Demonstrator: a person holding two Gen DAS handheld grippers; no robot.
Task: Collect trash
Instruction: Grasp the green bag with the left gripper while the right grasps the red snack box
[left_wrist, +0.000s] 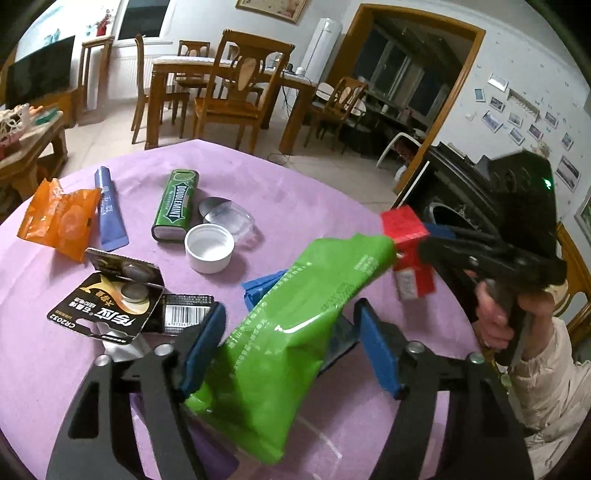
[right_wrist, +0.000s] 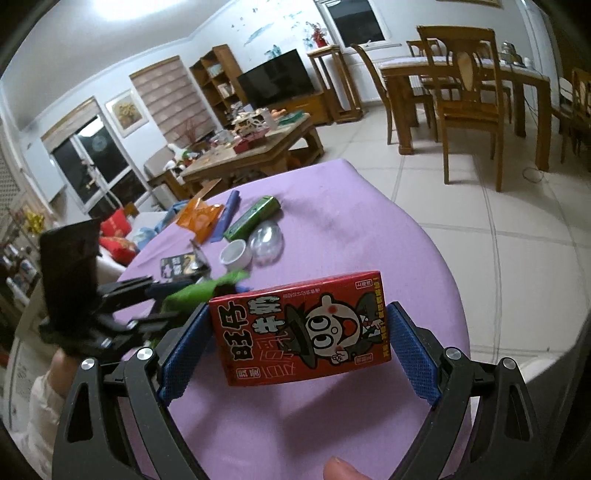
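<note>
While the left wrist camera looks forward across a round table draped in a purple cloth, the left gripper sits in the foreground with a green plastic packet between its blue pads. One pad touches the packet; the other stands apart from it, so whether the packet is truly clamped cannot be told. Scattered beyond lie an orange wrapper, a blue tube, a green gum tin, a white cap, a clear blister shell and a black battery card. To the right, the right gripper holds a red carton above the table, near the packet's far end.

In the right wrist camera, the red carton fills the space between the blue pads of the right gripper, lifted clear of the cloth. The pads sit just at its short sides, so it appears gripped, though contact on the right side is hard to confirm. The left gripper and green packet appear at left.

The risks, as I judge them: the slippery packet may slide from a loose hold, and the carton may pivot and drop, since only its edges are pinched. No bin is in view.
</note>
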